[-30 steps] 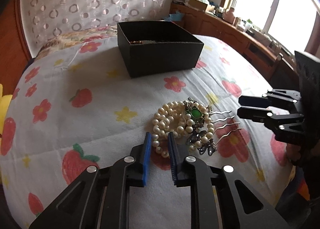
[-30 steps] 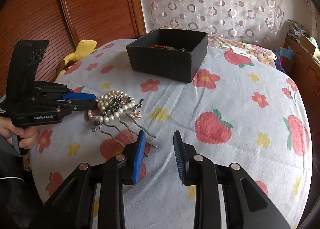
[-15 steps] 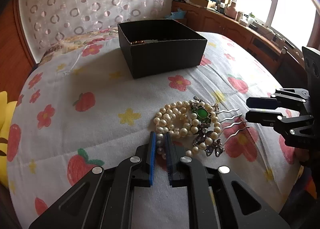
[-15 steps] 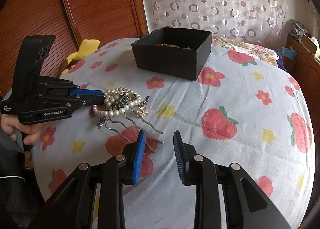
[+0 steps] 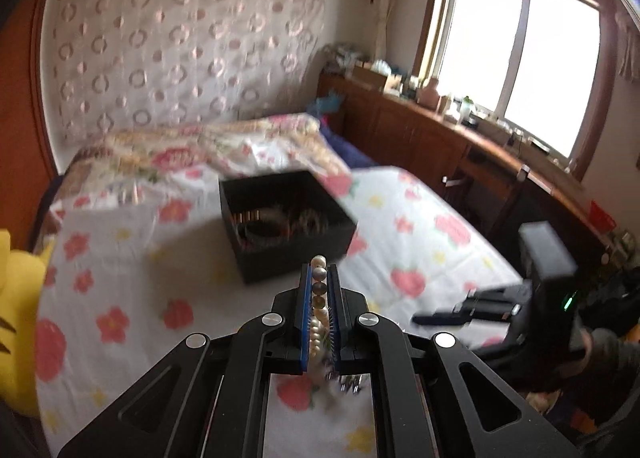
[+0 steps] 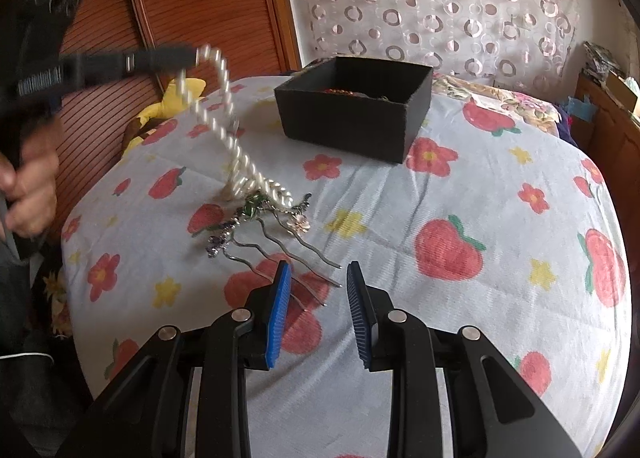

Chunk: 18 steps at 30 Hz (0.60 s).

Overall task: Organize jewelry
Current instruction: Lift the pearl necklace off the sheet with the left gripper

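Above the bed (image 6: 500, 194), the left hand-held gripper (image 5: 319, 284) is pinching the pearl necklace (image 6: 224, 106), whose tail risks dragging the hairpins (image 6: 276, 242); the right hand-held gripper (image 6: 318, 294) is gaping empty.

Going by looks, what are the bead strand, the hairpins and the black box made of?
Bead strand: pearl or imitation pearl, glossy cream round beads; which one cannot be told. Hairpins: silvery metal, thin wavy shiny prongs with green and purple stones, possibly glass. Black box: likely matte cardboard, thin flat walls without shine.
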Motion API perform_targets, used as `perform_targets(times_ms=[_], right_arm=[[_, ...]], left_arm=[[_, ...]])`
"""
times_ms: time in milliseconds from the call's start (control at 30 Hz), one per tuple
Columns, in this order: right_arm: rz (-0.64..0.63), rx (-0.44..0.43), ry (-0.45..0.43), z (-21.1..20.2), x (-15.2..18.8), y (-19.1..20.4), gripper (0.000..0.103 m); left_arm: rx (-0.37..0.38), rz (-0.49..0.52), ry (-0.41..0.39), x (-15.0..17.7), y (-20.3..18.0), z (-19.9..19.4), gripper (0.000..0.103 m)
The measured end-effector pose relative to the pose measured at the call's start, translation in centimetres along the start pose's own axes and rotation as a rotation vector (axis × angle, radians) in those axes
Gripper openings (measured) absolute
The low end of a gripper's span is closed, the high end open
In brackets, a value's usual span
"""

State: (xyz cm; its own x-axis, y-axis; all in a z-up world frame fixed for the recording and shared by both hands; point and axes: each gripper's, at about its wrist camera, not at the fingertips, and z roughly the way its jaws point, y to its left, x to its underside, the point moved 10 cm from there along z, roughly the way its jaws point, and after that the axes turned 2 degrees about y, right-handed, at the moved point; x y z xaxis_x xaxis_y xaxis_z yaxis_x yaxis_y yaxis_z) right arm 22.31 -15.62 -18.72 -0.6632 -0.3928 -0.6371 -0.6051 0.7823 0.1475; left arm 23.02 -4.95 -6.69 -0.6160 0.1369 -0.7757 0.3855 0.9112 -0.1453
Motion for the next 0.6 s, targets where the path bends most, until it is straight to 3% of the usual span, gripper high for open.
perform_targets(times_ms=[300, 600], right_arm=[[-0.042, -0.045, 0.02, 0.8, -0.4, 2.2, 0.032], [-0.085, -0.098, 0.021, 1.3, -1.6, 5.5, 0.032]], left_arm=[[-0.07, 0.008, -0.127, -4.9, 1.8, -4.3, 0.006], [-0.123, -0.052, -0.103, -2.7, 5.3, -4.6, 0.006]])
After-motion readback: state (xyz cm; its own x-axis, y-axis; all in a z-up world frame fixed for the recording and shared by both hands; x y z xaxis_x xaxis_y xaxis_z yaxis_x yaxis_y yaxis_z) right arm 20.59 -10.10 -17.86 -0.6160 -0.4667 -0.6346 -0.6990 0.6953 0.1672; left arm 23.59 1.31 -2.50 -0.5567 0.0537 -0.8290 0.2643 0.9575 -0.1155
